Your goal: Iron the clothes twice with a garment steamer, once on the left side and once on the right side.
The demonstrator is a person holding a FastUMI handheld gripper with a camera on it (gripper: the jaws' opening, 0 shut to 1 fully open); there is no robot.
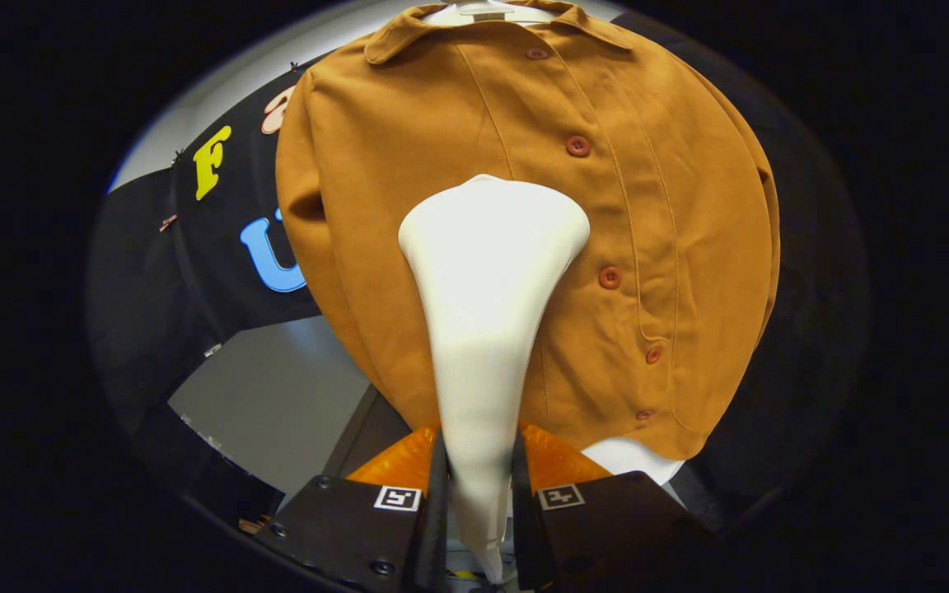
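The gripper (479,494) is clamped on the white steamer (487,313), its head pressed mid-chest against the brown shirt (672,247), just beside the button row; a pass seems underway, stroking along next.

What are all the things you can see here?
Shirt: one, orange-brown, hanging on a hanger, beyond the fingers.
Buttons: five visible, reddish, in a row down the shirt's front.
Hanger: one, pale, at the collar.
Garment steamer: one, white, its head against the shirt's middle.
Gripper: one, both fingers pressed on the steamer's handle.
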